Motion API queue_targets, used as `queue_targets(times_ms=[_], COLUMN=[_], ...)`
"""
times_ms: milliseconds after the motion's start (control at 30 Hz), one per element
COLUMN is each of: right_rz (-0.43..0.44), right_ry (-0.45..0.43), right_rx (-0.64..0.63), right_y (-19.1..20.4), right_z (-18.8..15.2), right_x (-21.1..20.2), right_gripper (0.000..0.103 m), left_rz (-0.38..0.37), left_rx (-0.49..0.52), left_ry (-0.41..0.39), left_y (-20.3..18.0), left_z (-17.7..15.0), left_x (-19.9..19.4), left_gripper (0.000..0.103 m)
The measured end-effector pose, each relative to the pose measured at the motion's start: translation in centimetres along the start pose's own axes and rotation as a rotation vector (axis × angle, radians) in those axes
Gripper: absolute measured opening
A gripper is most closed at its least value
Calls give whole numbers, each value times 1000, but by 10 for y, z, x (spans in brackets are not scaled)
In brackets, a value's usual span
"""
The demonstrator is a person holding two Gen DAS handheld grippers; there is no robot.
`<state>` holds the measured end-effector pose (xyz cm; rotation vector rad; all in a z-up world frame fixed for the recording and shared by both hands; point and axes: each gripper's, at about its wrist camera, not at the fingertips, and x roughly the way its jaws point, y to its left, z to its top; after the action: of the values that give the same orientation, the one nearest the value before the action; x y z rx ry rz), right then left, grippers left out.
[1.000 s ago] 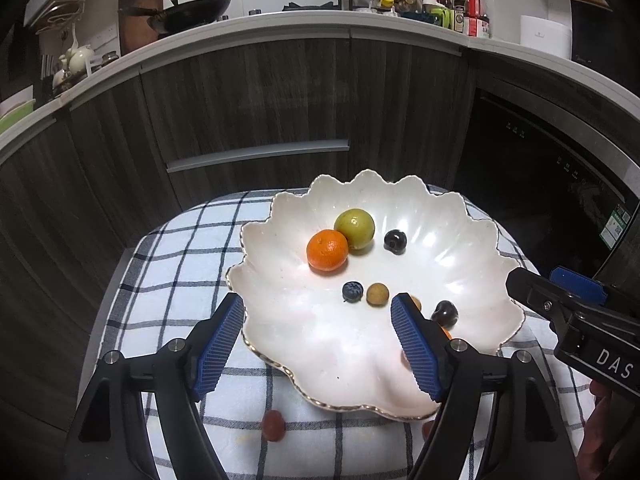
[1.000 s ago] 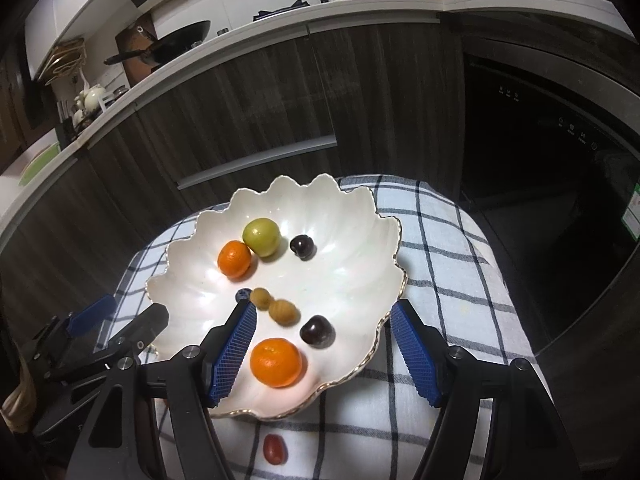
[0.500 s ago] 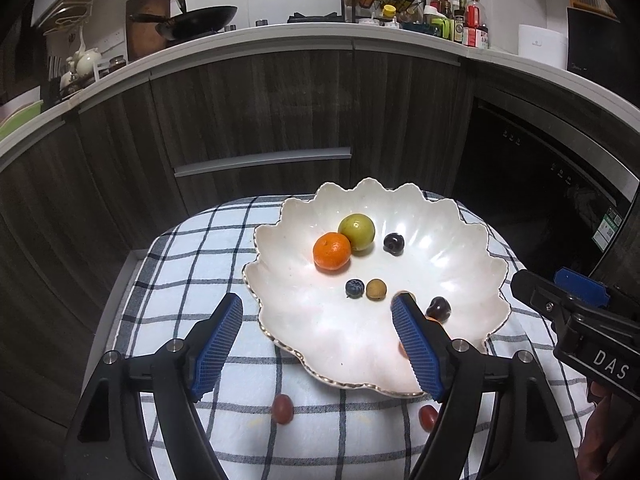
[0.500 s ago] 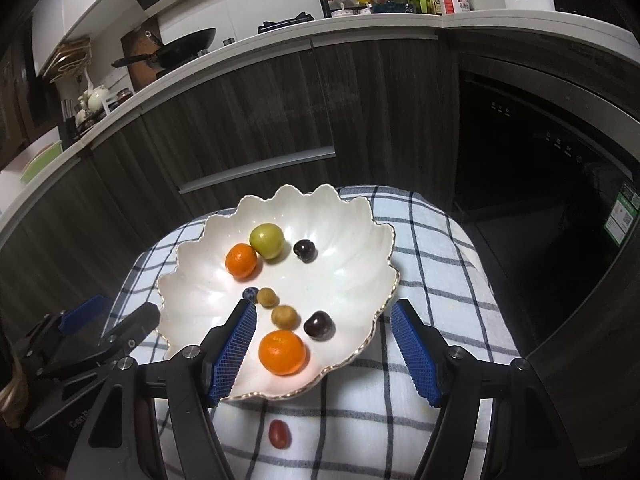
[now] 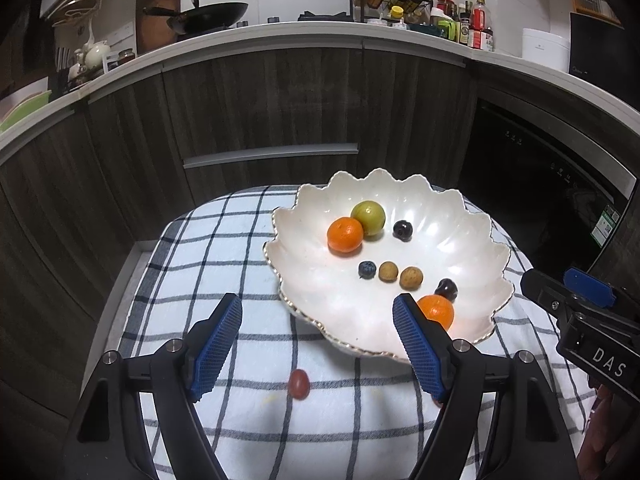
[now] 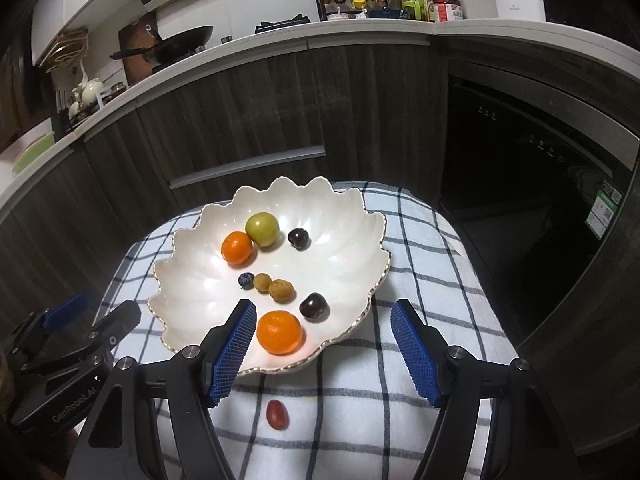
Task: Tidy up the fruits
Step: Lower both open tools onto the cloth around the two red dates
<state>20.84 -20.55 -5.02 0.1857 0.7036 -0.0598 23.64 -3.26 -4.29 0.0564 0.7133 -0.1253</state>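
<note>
A white scalloped bowl (image 5: 460, 236) (image 6: 192, 284) sits on a checked cloth. It holds two oranges (image 5: 345, 235) (image 6: 279, 332), a green fruit (image 5: 368, 217), two dark cherries (image 6: 314, 307), a blueberry (image 5: 367, 269) and two small brown fruits (image 6: 281, 290). A red grape tomato (image 5: 299, 384) (image 6: 277, 414) lies on the cloth in front of the bowl. My left gripper (image 5: 318, 344) is open and empty above the cloth near the tomato. My right gripper (image 6: 324, 350) is open and empty over the bowl's near rim.
The checked cloth (image 5: 224, 248) covers a small raised surface with drop-offs on all sides. Dark wooden cabinets (image 5: 272, 100) stand behind it, with a counter holding a wok (image 5: 208, 14) and bottles (image 5: 460, 24). A dark appliance door (image 6: 540, 184) is at the right.
Both grippers have pulled back and up from the bowl, the left one also shifting left. More of the cloth and the tomato on it now show. Both stay open.
</note>
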Motion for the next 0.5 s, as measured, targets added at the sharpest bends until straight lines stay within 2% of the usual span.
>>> queue_targets(times_ms=[500], right_rz=[-20], right_ry=[14], right_rx=[-40], right_y=[16], right_z=[-23], right_x=[-1], right_gripper=[71], left_rz=[5], left_rx=[-10], left_ry=[11], left_y=[17], left_z=[-24], left_x=[-3], left_gripper=[78])
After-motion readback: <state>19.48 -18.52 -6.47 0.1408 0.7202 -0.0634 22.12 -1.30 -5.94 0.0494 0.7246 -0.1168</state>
